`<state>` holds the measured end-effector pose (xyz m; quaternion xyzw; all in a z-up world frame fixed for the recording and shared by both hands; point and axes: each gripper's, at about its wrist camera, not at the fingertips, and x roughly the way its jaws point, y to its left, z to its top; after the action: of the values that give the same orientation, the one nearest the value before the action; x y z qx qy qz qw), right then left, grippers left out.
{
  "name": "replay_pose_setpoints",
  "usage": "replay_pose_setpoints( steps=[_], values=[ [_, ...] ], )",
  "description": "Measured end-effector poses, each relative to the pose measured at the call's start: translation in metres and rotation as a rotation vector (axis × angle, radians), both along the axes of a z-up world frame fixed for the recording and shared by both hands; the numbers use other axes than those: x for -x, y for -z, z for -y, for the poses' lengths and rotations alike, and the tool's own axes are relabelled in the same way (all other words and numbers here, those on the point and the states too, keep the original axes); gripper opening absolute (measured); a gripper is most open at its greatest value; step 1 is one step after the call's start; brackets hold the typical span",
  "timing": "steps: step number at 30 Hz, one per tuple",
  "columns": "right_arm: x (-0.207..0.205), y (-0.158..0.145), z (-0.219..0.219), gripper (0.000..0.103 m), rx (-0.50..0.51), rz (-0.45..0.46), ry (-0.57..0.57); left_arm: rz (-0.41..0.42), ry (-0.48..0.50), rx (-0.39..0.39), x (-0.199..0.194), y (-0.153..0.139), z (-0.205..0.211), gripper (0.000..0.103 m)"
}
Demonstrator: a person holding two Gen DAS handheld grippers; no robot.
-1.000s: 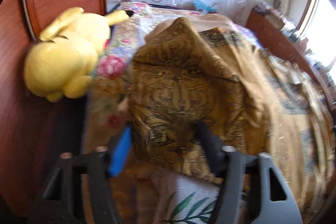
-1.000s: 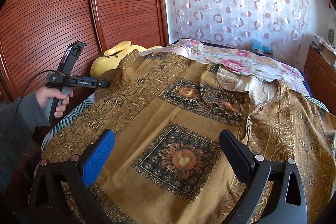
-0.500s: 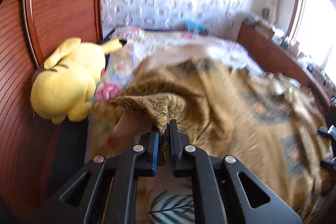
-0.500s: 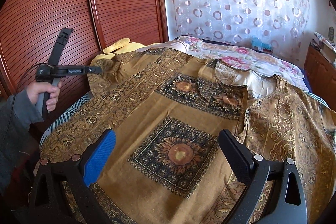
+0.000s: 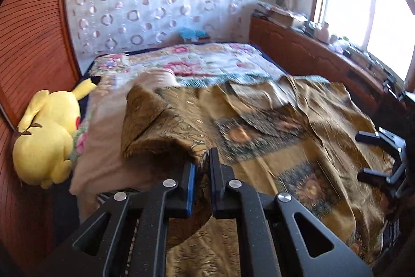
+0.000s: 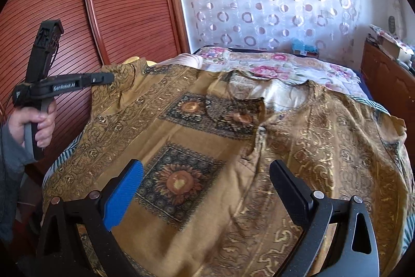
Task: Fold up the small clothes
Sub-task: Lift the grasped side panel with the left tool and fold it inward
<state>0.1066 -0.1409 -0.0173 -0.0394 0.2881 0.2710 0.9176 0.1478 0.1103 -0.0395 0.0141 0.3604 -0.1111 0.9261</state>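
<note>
The left hand-held gripper [image 5: 201,168] has its two fingers drawn almost together, only a thin slot between them, and a fold of the mustard-brown patterned garment [image 5: 272,136] is pinched in that slot. From the pinch the cloth rises in a loose hump and runs down onto the bed [image 5: 207,64]. In the right wrist view the same left hand-held gripper [image 6: 109,78] is seen from the side, its tip at the garment's [image 6: 207,147] raised left corner, with the left hand [image 6: 33,123] wrapped around its handle.

The right hand-held gripper [image 6: 205,181] stands wide open, blue-padded finger on one side and black finger on the other, and it holds nothing. It hangs over the garment's near part, above a dark square with a sunflower; whether its fingers touch the cloth cannot be told.

The garment lies spread over most of the bed, neck opening towards the far side, with a floral bedcover [image 6: 285,66] showing beyond it. A yellow plush toy [image 5: 46,136] lies at the bed's left edge against the reddish wooden slatted wall [image 6: 116,4], just beside the cloth but apart from it
</note>
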Motion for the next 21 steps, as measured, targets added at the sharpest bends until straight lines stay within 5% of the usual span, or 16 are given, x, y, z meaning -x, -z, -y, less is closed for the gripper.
replay_pose_setpoints(
  steps=[8,15,21],
  values=[
    [0.002,0.002,0.007,0.098,-0.018,-0.017,0.029,-0.011,0.031,-0.006,0.02,0.007,0.018,0.014],
    [0.003,-0.004,0.0,0.094,-0.003,-0.014,0.023,0.056,0.015,0.022,0.044,-0.011,0.017,0.044],
    [-0.003,-0.009,-0.012,0.089,0.02,-0.001,0.008,0.102,-0.046,0.021,0.059,-0.015,0.005,0.044]
  ],
)
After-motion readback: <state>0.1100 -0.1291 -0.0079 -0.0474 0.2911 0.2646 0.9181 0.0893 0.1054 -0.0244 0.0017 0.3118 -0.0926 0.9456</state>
